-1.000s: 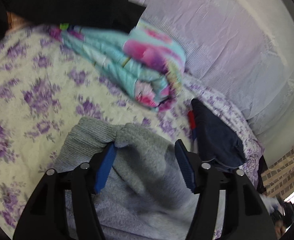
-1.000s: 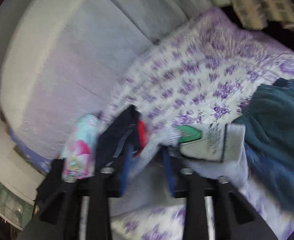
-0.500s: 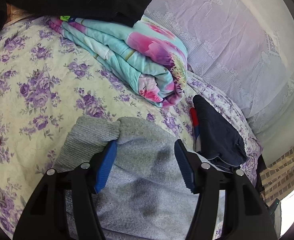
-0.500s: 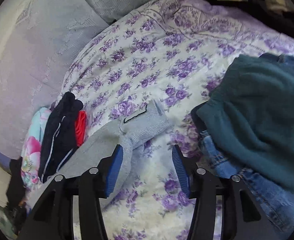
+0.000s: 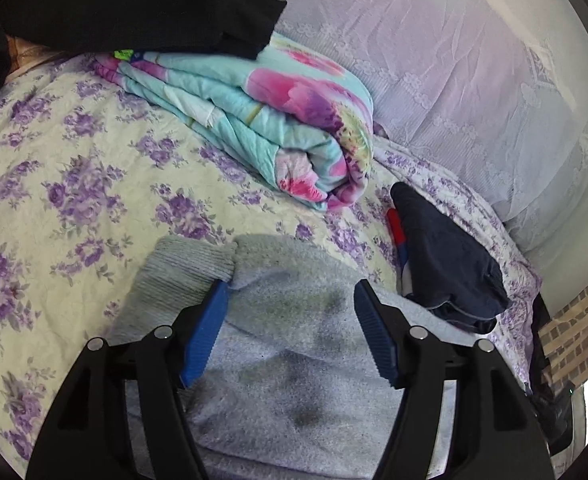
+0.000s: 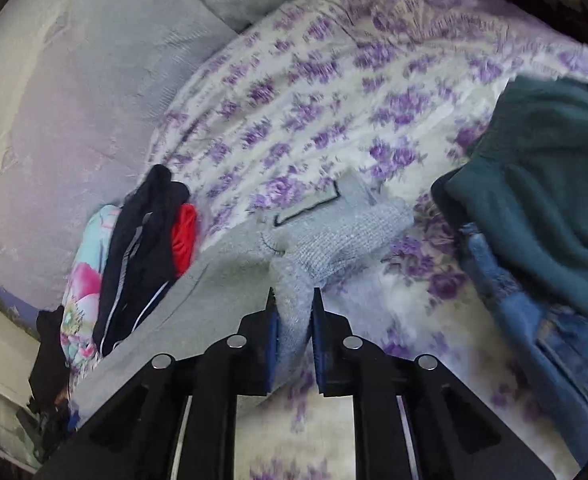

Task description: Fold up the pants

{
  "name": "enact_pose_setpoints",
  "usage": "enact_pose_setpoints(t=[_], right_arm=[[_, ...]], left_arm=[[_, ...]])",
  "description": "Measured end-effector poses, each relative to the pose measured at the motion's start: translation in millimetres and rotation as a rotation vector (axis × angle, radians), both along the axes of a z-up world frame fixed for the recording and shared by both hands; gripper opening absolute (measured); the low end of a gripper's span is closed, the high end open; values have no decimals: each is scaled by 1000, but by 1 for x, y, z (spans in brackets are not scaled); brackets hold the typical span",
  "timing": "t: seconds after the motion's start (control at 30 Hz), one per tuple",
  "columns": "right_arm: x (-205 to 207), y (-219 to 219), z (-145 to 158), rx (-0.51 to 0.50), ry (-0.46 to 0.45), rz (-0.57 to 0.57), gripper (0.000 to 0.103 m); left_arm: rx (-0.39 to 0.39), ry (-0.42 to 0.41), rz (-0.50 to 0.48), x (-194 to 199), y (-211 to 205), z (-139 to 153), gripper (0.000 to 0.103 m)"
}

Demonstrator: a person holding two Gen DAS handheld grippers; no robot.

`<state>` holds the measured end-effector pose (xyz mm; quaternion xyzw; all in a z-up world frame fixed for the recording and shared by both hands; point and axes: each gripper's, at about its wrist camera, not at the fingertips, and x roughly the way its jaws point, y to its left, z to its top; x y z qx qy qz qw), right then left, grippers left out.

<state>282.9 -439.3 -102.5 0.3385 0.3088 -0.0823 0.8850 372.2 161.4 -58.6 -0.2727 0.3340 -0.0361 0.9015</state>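
The grey knit pants (image 5: 289, 344) lie on the floral bedspread (image 5: 73, 184). My left gripper (image 5: 289, 300) is open, its blue pads either side of the grey fabric near a ribbed cuff (image 5: 181, 268), not clamping it. In the right wrist view the same grey pants (image 6: 334, 228) stretch across the bed. My right gripper (image 6: 294, 300) is shut on a bunched fold of the grey pants, with the ribbed end lying beyond its tips.
A rolled turquoise and pink quilt (image 5: 277, 124) with a black garment (image 5: 141, 12) on it lies beyond the left gripper. A folded navy garment (image 5: 446, 260) lies right of it. A dark green sweater (image 6: 546, 184) over blue jeans (image 6: 534, 320) lies right of the right gripper.
My right gripper has closed on a fold of the grey pants; half a second ago it was open over them. My left gripper has stayed open and barely moved.
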Motion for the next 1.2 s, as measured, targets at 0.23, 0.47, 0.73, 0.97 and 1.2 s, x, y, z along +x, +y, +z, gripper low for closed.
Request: enact_pose_setpoints(t=[0.23, 0.47, 0.73, 0.97, 1.2], right_arm=[[17, -18, -34, -44, 122, 0, 19], [-38, -10, 4, -72, 73, 4, 45], [-128, 12, 13, -76, 30, 47, 60], [-182, 46, 18, -107, -11, 110, 66], [-225, 71, 34, -221, -29, 153, 73]], left_arm=[[34, 104, 26, 14, 11, -12, 85], [54, 80, 18, -47, 44, 14, 86], [-48, 234, 1, -132, 102, -13, 86], [-283, 286, -83, -161, 111, -37, 85], [-345, 280, -115, -138, 87, -39, 84]])
